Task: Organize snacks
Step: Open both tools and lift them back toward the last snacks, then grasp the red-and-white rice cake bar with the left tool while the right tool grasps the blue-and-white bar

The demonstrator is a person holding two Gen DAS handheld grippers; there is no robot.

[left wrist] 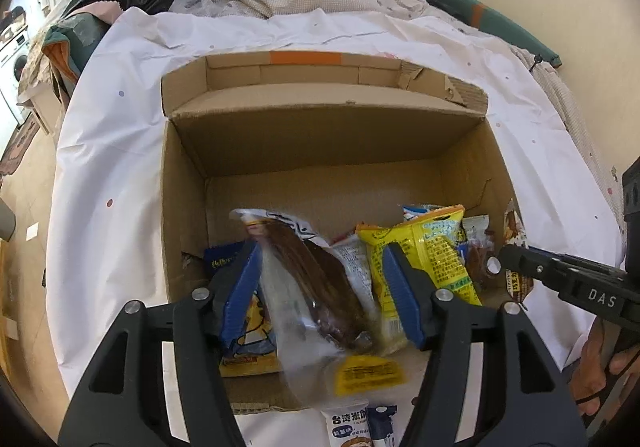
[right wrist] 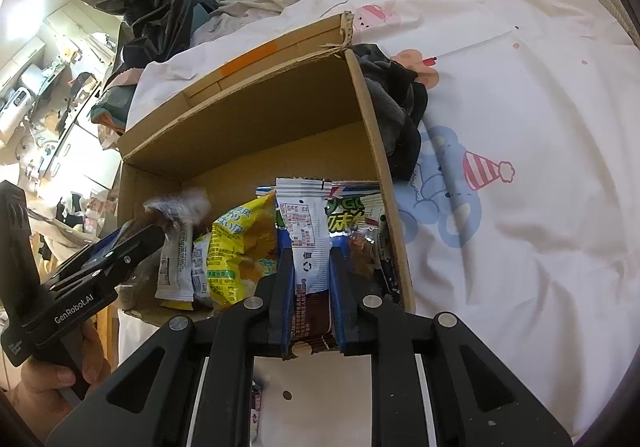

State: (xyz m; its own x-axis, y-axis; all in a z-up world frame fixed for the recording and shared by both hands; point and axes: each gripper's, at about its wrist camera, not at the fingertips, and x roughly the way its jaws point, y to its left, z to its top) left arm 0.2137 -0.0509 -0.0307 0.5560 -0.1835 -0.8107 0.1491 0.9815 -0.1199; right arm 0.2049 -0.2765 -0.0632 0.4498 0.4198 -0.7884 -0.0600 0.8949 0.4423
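Right gripper (right wrist: 310,287) clamps a white-and-brown snack packet (right wrist: 308,231) above the cardboard box (right wrist: 372,119). Left gripper (left wrist: 320,287) spread around a clear-wrapped brown snack (left wrist: 316,279). Yellow bag (left wrist: 424,247) and other packets fill the box on the bed (right wrist: 520,87).

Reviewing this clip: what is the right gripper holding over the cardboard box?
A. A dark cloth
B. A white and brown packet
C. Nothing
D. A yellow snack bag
B: the right gripper is clamped on a white and brown packet above the cardboard box.
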